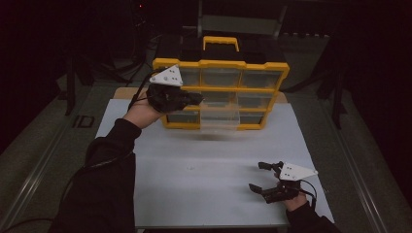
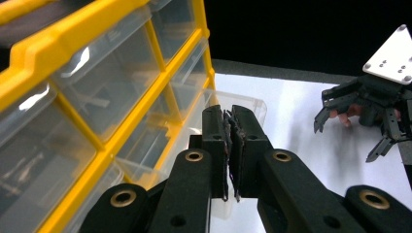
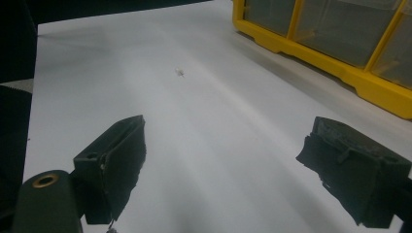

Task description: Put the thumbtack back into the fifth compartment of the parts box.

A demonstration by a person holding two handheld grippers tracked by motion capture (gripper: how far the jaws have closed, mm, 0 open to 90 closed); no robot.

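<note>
Right gripper (image 1: 266, 177) sits nearest, jaws released, resting low on the white worktop (image 1: 209, 160). Left gripper (image 1: 197, 98), clenched empty, is up beside the yellow organizer (image 1: 221, 65), so it's way closer to the pulled-out clear drawer (image 1: 219, 120) just below-right of it

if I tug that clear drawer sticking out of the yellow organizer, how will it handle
The clear drawer looks like thin rigid plastic, so probably light and stiff. Its smooth walls may slip between jaws. Already well out of the yellow organizer, it could tip or drop once it comes free.
</note>
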